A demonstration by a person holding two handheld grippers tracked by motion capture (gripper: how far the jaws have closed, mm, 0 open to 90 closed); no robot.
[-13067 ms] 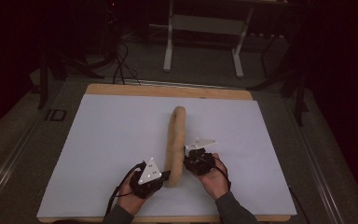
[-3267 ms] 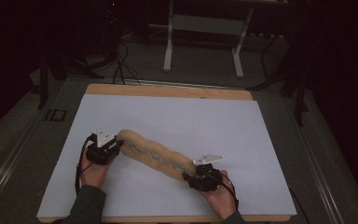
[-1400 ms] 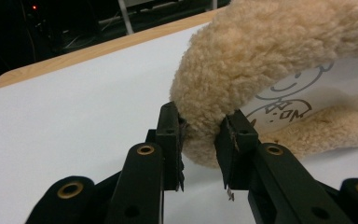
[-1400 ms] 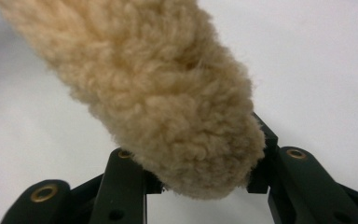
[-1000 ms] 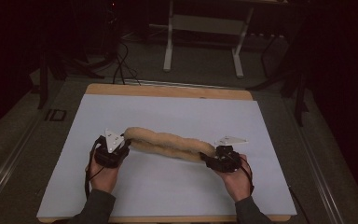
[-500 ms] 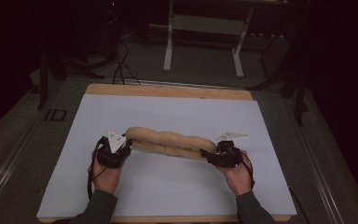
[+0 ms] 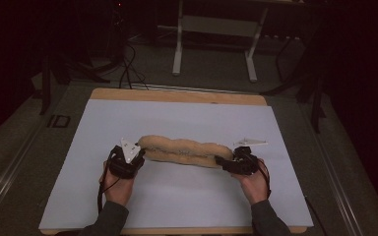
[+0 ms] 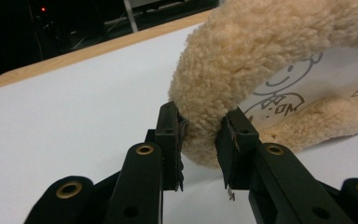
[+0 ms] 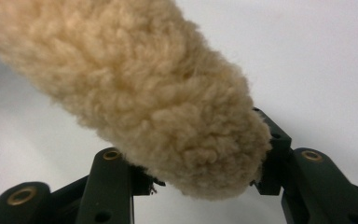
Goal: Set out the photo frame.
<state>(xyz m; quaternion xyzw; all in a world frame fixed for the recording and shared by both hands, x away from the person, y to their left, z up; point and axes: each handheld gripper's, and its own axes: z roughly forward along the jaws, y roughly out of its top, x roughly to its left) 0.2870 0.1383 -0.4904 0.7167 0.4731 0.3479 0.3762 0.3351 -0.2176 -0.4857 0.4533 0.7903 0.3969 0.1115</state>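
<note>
Barely shifted since half a second ago: left gripper (image 8: 199,140) and right gripper (image 9: 205,179) each pinching an end of fleece roll (image 7: 184,150), stretched across white sheet (image 7: 177,206).

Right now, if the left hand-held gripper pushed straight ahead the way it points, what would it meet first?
The fleece roll: the left hand-held gripper already has its jaws clamped on the roll's end, so it would only press further into it.

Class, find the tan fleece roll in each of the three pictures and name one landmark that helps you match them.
High view: the fleece roll lies across the table's near middle, a gripper at each end.
Left gripper view: upper right, its end pinched between the black jaws.
Right gripper view: upper left to centre, its end clamped between the jaws.
Shared landmark: the white sheet beneath it.
</note>
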